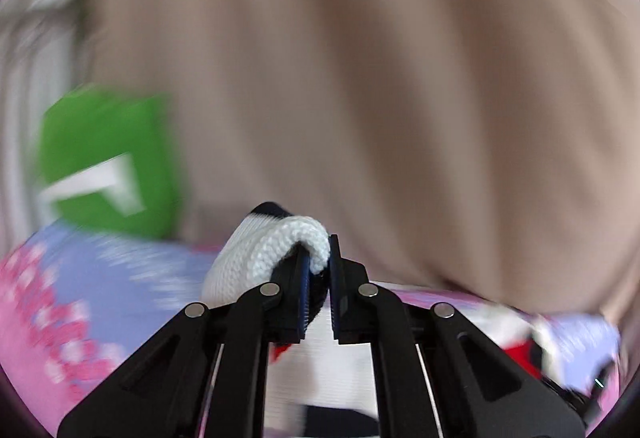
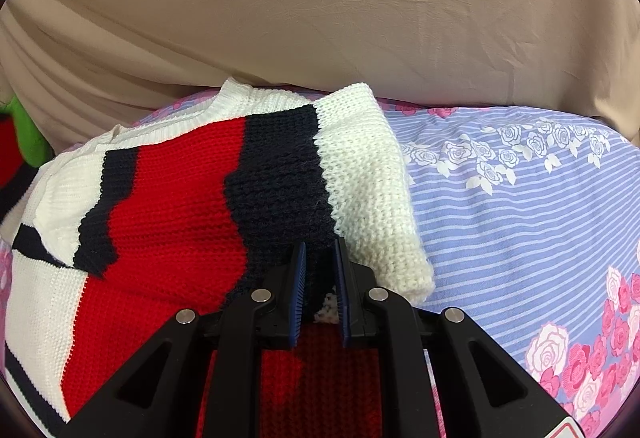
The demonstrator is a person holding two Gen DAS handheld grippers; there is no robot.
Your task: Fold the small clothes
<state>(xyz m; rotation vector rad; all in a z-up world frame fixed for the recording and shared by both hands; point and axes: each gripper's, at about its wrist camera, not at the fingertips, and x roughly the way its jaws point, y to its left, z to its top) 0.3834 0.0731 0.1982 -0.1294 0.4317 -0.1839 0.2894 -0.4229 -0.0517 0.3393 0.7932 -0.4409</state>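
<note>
Mid-fold, both grippers pinching sweater [image 2: 176, 198] on flowered bedsheet [image 2: 520, 198].
- L gripper [image 1: 319, 270]: jaws nearly closed on white knit edge, lifted; view blurred.
- R gripper [image 2: 320, 278]: jaws clamped on navy band by sleeve.
- Keep both pinches firm, carry edge across evenly, lay flat, align edges before letting go.

No readable text, label, brand, number or sign shows in either view.

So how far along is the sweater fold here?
Partly done: one sleeve already lies over the sweater. In hand: the left tongs pinch white knit and the right tongs pinch dark knit. Left: the rest of the folding on the floral sheet.
</note>
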